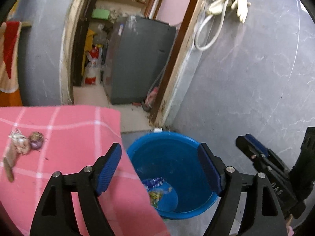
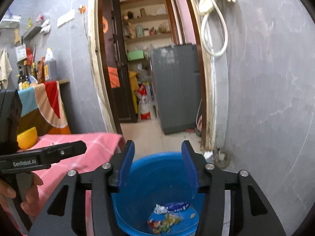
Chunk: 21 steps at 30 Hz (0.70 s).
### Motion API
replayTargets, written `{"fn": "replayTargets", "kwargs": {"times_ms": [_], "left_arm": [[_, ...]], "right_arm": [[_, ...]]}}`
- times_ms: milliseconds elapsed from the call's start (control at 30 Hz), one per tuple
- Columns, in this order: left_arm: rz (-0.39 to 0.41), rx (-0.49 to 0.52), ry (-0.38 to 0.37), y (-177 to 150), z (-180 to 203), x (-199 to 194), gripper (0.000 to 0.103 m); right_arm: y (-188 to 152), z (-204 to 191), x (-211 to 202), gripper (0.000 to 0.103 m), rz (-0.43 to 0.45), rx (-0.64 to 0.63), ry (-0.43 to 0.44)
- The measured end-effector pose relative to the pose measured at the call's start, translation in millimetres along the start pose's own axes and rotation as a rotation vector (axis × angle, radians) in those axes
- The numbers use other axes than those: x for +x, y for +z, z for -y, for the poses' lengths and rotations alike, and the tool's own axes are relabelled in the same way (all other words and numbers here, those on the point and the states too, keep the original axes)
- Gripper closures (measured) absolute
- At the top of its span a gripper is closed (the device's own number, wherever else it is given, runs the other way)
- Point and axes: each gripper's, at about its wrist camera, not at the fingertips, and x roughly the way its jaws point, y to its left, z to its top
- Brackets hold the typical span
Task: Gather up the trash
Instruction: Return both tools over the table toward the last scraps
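A blue bucket (image 1: 177, 157) (image 2: 155, 179) stands on the floor beside the pink checked table (image 1: 65, 137) (image 2: 94, 147). Several wrappers (image 2: 167, 216) (image 1: 157, 188) lie at its bottom. My left gripper (image 1: 160, 169) hangs open over the bucket's rim and the table corner, with nothing between its fingers. My right gripper (image 2: 157, 167) is open above the bucket, also holding nothing. The right gripper's body (image 1: 275, 167) shows at the right of the left wrist view. Crumpled trash (image 1: 21, 147) and a purple round piece (image 1: 36, 142) lie on the table's left part.
A grey wall (image 2: 265, 98) rises right of the bucket. A doorway behind leads to a grey fridge (image 2: 177, 90) and shelves (image 2: 147, 29). A yellow bowl (image 2: 27, 137) sits on the table. A hand (image 2: 11, 194) holds the left gripper's handle.
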Motion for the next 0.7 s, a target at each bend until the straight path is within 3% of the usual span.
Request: {"fn": "replayTargets", "kwargs": {"times_ms": [67,133,167,367,700], "left_arm": [[0.053,-0.002,0.010,2.9,-4.1,-16.6,0.019],[0.099,-0.012,0.025,5.1,-8.7,-31.7,0.010],[0.126,-0.019,0.035,6.2,-11.7,-40.6,0.005],[0.247,-0.032,0.117,10.9,-28.5,-86.6,0.002],[0.448,-0.017,0.282,1.6,-53.1,-167.8,0.002]], "right_arm": [[7.2,-7.4,-7.5,0.047,0.032,-0.011,-0.001],[13.9,-15.4,-16.8,0.028,0.074,-0.019,0.000],[16.5,-19.5,-20.6,0.026,0.092,-0.023,0.000],[32.8,-48.7,-40.7,0.002,0.199,-0.043,0.008],[44.5,-97.7,-63.1,0.000,0.338,-0.065,0.064]]}}
